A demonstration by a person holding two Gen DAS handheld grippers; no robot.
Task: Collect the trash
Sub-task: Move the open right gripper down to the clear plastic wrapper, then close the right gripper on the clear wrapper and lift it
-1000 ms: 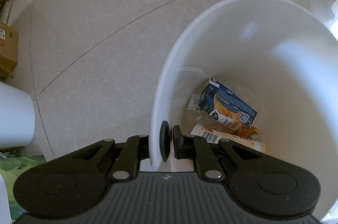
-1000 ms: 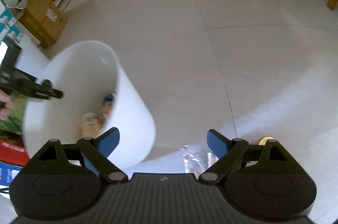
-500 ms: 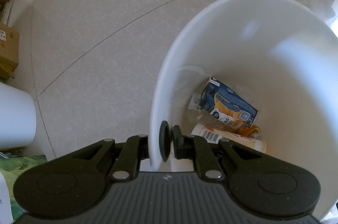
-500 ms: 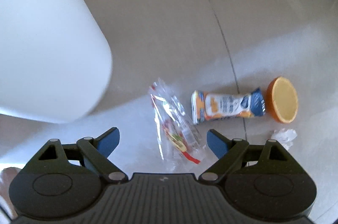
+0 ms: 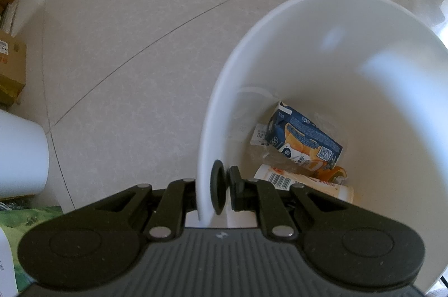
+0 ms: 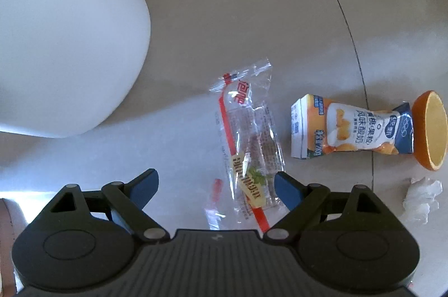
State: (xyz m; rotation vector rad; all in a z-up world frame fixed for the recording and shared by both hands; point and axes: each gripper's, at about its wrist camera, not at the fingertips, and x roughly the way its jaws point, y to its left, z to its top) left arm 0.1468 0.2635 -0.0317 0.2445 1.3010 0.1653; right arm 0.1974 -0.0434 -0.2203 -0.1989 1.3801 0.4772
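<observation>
My left gripper (image 5: 224, 190) is shut on the near rim of a white bin (image 5: 212, 112), one pad outside and one inside the wall. Inside the bin lie a blue and orange drink carton (image 5: 303, 136), a barcoded cup (image 5: 296, 182) and a bit of orange peel (image 5: 337, 173). My right gripper (image 6: 215, 185) stands open just above the floor. A clear plastic wrapper with red print (image 6: 247, 134) lies between and ahead of its blue fingertips. To the right lie a squashed yoghurt carton (image 6: 350, 129), an orange half (image 6: 431, 129) and a crumpled white tissue (image 6: 420, 199).
The white bin's outer wall (image 6: 64, 30) fills the upper left of the right wrist view. Cardboard boxes (image 5: 11, 72) and another white container (image 5: 19, 154) stand at the left of the left wrist view. A green printed sheet (image 5: 25, 221) lies at lower left.
My right gripper has swung down from a wide view of the room to just above the floor litter, closing in on the clear wrapper. The left gripper holds the bin rim almost unmoved.
</observation>
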